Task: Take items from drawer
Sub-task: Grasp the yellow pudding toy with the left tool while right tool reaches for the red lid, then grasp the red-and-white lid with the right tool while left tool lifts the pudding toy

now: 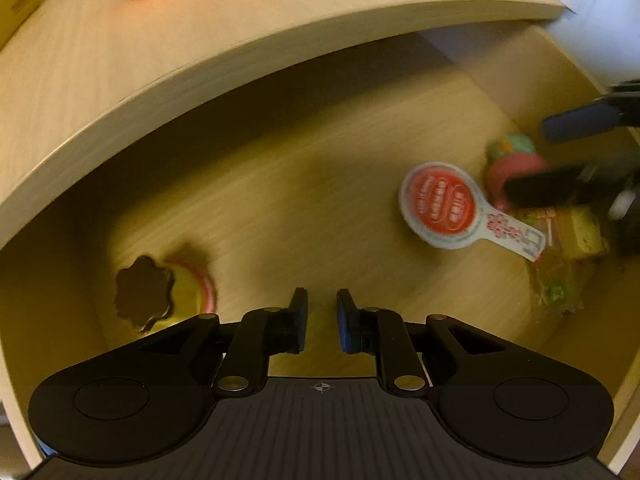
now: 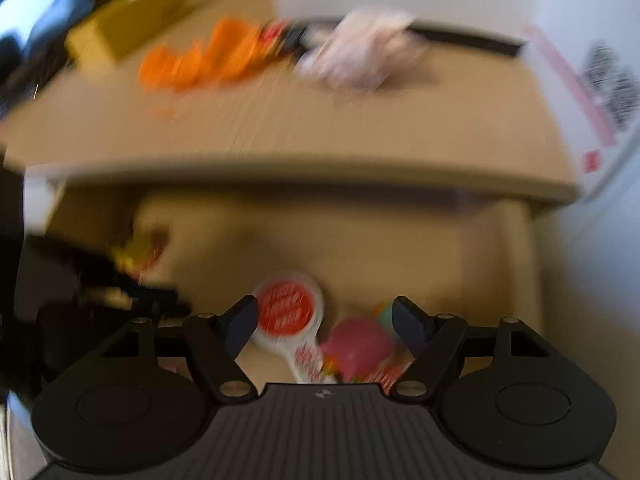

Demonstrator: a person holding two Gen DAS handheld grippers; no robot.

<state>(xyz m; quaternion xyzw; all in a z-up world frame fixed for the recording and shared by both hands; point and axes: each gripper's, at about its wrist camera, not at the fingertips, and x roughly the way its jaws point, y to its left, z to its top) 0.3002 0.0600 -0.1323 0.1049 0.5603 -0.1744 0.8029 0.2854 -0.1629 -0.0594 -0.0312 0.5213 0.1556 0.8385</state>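
Observation:
I look down into an open wooden drawer (image 1: 280,200). My left gripper (image 1: 322,320) hangs over its floor, jaws a narrow gap apart with nothing between them. Left of it lies a dark flower-shaped piece on a yellow and pink cup (image 1: 148,296). To the right lie a round red-and-white sealed tub with a pull tab (image 1: 440,204), a pink and green toy (image 1: 516,156) and a yellow packet (image 1: 580,232). My right gripper (image 2: 326,322) is open, its fingers on either side of the blurred pink toy (image 2: 356,346) and the tub (image 2: 286,308) without touching them.
The tabletop (image 1: 160,40) overhangs the drawer's back. On it lie orange items (image 2: 200,60), a pale crumpled bag (image 2: 360,52) and a yellow box (image 2: 132,28). A white carton (image 2: 580,80) stands at the right. The drawer's side wall (image 1: 560,80) is close to the right gripper.

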